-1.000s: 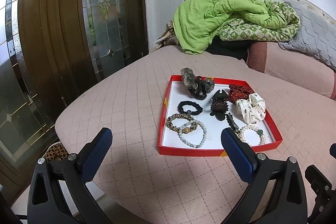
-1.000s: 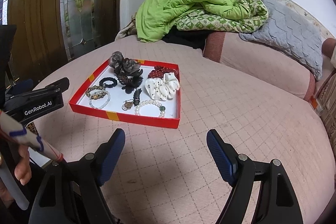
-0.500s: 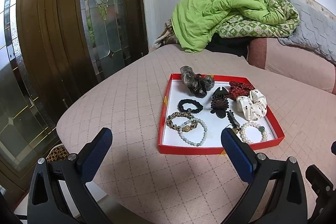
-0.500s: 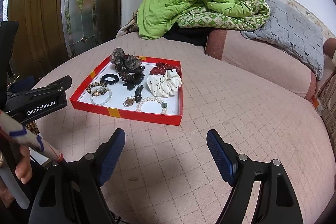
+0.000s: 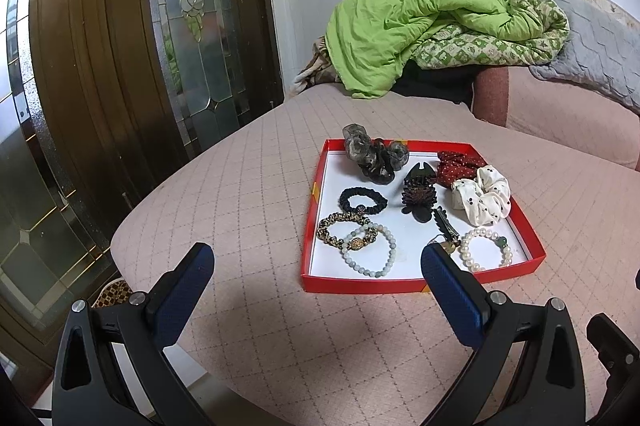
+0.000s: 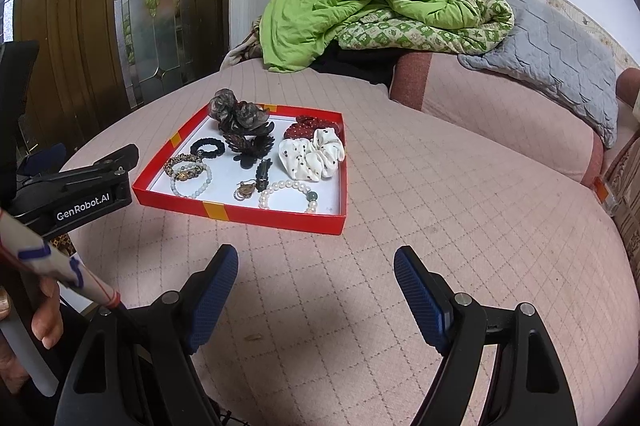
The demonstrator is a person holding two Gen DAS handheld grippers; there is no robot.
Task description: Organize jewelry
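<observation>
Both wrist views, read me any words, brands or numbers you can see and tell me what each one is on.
"GenRobot.AI": white lettering on the side of the black left gripper, seen in the right wrist view.
No other text can be read: the red tray bears only plain yellow strips, no text.

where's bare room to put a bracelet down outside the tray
The quilted bed lies bare right of the red tray, up to the bolster, and in front of the tray, toward both open tools. Inside the tray it is crowded; only a white strip beside the pearl bracelet is free.
</observation>
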